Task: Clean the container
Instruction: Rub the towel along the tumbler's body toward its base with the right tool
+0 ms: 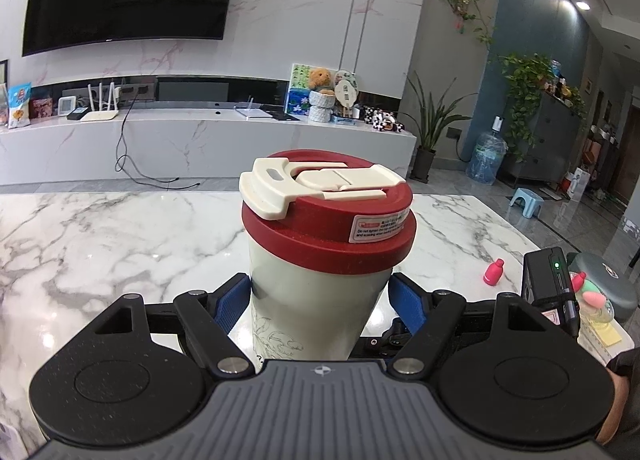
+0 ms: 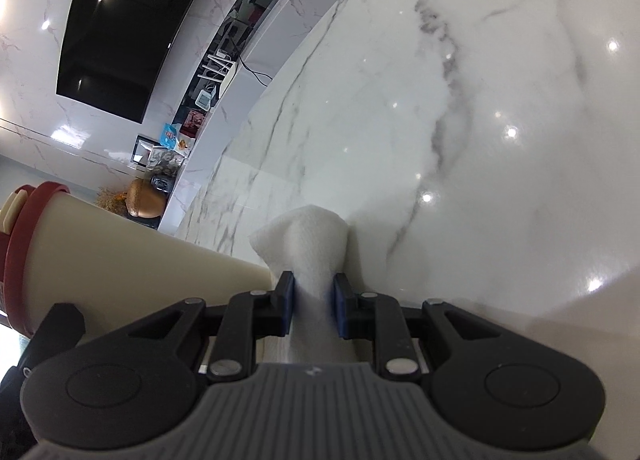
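A cream travel cup with a red lid and a white flip clasp stands upright between my left gripper's blue pads. My left gripper is shut on the cup's body. In the right wrist view the same cup appears at the left, lying sideways in the frame. My right gripper is shut on a folded white cloth, whose end sticks out past the fingertips, right beside the cup's lower end and over the marble table.
The marble table runs wide to the left. At its right edge are a small pink bottle, a black device with a green light, and a grey round object. A TV wall and low cabinet stand behind.
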The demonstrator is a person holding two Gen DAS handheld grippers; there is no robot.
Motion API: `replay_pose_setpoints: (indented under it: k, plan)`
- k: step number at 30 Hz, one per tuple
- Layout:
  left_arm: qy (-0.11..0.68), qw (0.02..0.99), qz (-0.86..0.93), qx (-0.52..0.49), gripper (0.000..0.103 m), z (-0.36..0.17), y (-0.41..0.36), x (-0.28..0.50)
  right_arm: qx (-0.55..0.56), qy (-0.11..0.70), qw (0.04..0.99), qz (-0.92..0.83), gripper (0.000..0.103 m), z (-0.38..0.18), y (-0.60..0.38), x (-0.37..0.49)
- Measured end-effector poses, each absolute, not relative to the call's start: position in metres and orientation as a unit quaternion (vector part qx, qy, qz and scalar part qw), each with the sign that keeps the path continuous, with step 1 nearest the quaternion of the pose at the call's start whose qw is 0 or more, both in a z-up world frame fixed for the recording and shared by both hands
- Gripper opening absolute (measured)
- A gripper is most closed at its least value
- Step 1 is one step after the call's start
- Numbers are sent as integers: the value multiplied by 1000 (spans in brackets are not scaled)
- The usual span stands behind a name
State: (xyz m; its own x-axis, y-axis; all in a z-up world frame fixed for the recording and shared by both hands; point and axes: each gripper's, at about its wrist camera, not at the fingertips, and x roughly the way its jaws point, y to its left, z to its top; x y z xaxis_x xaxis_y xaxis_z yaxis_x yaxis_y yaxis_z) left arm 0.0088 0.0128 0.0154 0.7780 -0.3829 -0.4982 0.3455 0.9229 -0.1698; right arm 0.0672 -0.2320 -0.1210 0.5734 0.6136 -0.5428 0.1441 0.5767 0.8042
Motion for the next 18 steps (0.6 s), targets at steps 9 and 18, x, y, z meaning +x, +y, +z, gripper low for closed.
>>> replay_pose_setpoints:
  k: [9, 18]
  plan:
    - [261, 954, -129, -66, 78, 12, 3, -2, 430, 437, 776, 150, 23, -110, -221, 67]
    - [243, 963, -101, -60, 77, 12, -7, -1, 430, 436, 776, 150, 23, -110, -226, 66]
